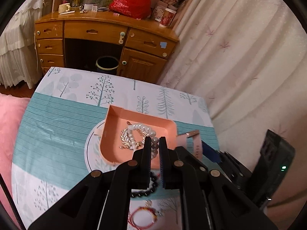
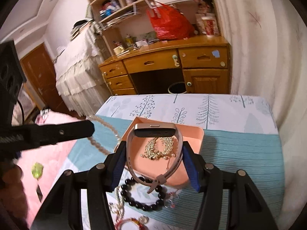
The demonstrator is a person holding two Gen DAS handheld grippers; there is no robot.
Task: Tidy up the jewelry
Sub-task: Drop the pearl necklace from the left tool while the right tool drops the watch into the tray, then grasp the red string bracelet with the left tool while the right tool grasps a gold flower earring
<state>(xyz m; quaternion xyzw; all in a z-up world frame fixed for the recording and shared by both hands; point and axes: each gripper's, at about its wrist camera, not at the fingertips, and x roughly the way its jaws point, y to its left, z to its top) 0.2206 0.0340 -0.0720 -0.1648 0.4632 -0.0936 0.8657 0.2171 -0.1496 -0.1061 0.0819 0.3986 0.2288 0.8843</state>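
Note:
My left gripper point(image 1: 155, 140) is shut on a pearl strand point(image 1: 143, 128), which trails down into the pink tray point(image 1: 115, 118). The right wrist view shows that gripper point(image 2: 90, 128) at the left, the pearl strand point(image 2: 99, 143) dangling from its tip beside the tray point(image 2: 195, 134). My right gripper point(image 2: 154, 145) holds a mauve-banded watch point(image 2: 154, 127) above the tray, the band pressed between its blue pads. A gold chain point(image 2: 159, 145) lies in the tray. A black bead bracelet point(image 2: 142, 205) and a red string bracelet point(image 1: 143, 217) lie on the tablecloth in front of the tray.
The table point(image 1: 57, 130) wears a teal tree-print cloth. Pink bedding point(image 2: 57, 163) borders its left side and a pale curtain point(image 1: 239, 57) its right. Beyond the far edge stand a wooden desk point(image 2: 153, 63), a red bag point(image 1: 130, 0) and a waste bin point(image 1: 107, 65).

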